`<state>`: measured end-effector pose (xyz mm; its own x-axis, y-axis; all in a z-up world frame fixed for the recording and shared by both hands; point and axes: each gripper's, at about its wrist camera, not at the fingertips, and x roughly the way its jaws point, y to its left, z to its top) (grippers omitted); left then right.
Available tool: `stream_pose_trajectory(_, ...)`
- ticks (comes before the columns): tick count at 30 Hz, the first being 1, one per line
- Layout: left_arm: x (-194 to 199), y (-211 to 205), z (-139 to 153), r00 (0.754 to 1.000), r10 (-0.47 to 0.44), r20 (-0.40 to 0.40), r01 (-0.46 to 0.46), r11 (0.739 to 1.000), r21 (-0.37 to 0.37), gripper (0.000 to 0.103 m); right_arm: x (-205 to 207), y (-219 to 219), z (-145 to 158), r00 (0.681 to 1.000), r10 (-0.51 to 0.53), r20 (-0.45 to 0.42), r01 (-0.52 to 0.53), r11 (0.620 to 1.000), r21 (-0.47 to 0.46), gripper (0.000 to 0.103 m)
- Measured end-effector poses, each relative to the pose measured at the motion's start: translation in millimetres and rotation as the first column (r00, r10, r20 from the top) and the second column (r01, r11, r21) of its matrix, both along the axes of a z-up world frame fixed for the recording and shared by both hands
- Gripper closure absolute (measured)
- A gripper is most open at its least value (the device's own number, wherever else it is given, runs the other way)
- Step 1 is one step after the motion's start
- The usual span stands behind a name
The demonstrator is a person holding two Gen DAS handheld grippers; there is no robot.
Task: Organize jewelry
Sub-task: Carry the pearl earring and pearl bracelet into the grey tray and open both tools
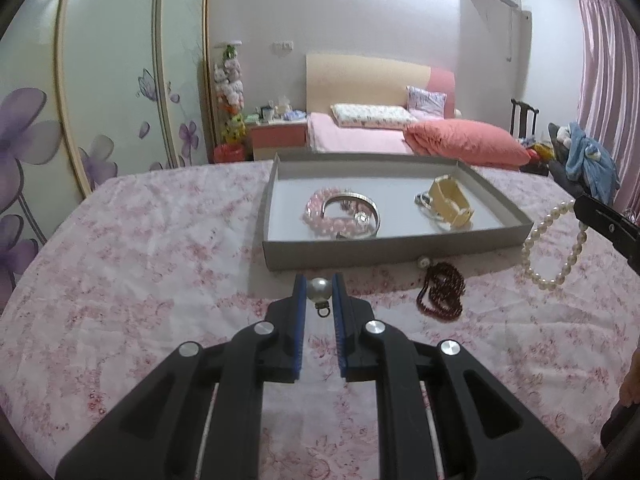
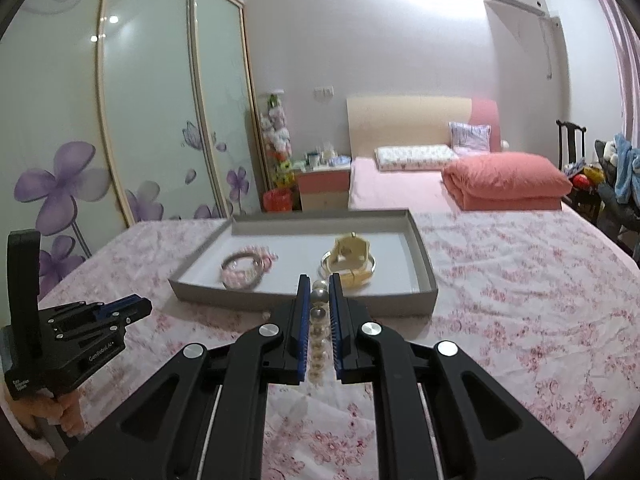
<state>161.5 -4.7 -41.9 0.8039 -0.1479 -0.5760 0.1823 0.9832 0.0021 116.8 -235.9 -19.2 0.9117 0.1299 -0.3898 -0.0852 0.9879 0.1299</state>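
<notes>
Left wrist view: left tool [image 1: 319, 289] pinches a single pearl pendant [image 1: 318, 289] between its blue pads, above the floral bedspread [image 1: 160, 240], just short of the grey tray [image 1: 392, 246]. Tray holds a pink bead bracelet [image 1: 320, 216], a silver bangle [image 1: 362, 210] lying over it, and a cream watch [image 1: 450, 202]. Dark red bead strand [image 1: 440, 294] lies on the bedspread near the tray's front wall. Right tool [image 1: 576, 204] at the frame edge, pearl strand [image 1: 554, 246] looping down from it. Right wrist view: right tool [image 2: 319, 296] clamped tight on the pearl strand [image 2: 318, 320], pearls running between the fingers; left tool [image 2: 132, 306] off to the left.
</notes>
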Motion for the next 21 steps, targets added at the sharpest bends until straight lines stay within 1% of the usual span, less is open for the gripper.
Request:
stream_pose_trajectory(8, -17, -10, 23, 0.993, 0.033, 0.115, -0.034, 0.999, 0.004, 0.089, -10, 7, 10, 0.995, -0.021, 0.1, 0.023, 0.999, -0.025, 0.093)
stream_pose_trajectory(15, -24, -19, 35, 0.983, 0.042, 0.179, -0.044, 0.999, 0.011, 0.089, -18, 9, 18, 0.982, -0.047, 0.185, 0.055, 0.998, -0.04, 0.093)
stream_pose_trajectory(21, -27, -23, 41, 0.973, 0.052, 0.224, -0.057, 0.998, 0.015, 0.089, -21, 12, 23, 0.969, -0.055, 0.241, 0.07, 0.996, -0.055, 0.093)
